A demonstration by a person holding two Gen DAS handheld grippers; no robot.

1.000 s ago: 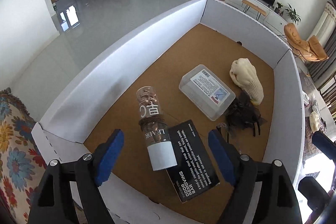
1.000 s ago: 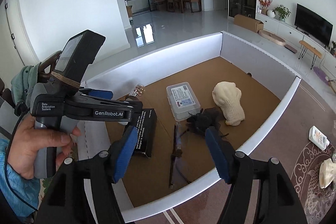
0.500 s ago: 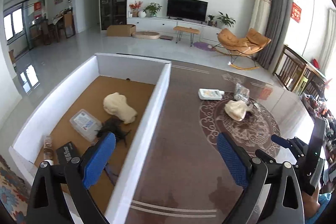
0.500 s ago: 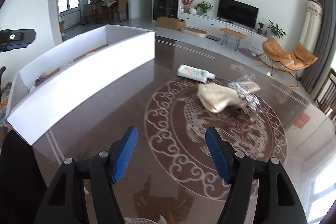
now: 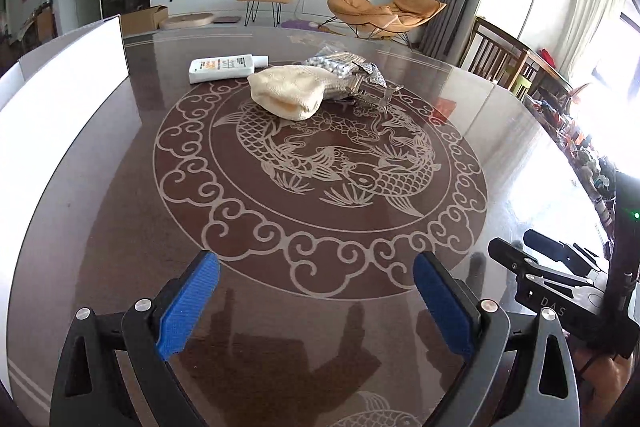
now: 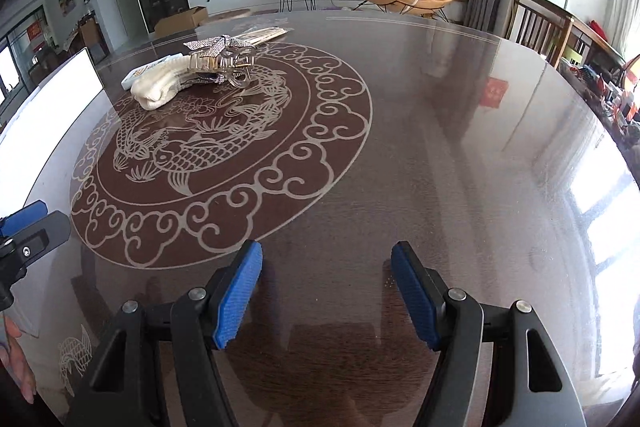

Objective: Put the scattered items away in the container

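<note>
Scattered items are left in a small heap on the far side of the round desk (image 5: 320, 307), the one with the fish picture on its top. A white lotion bottle (image 5: 224, 67) lies flat there, a cream knitted glove (image 5: 290, 95) is just beside it, a clear hair claw clip (image 6: 224, 61) leans on the glove, and some shiny silver foil packs (image 5: 340, 63) lie right behind. None of these is in the container (image 5: 60, 95) yet. The container is the big white box on the left of the desk, and only its outer wall shows, so I cannot tell what is inside it. The left hand-held gripper (image 5: 316, 307) is wide and holds nothing. The right hand-held gripper (image 6: 326, 295) is wide too and holds nothing. Both are well apart from the heap. I think the next job is to reach over and pick up one thing.
</note>
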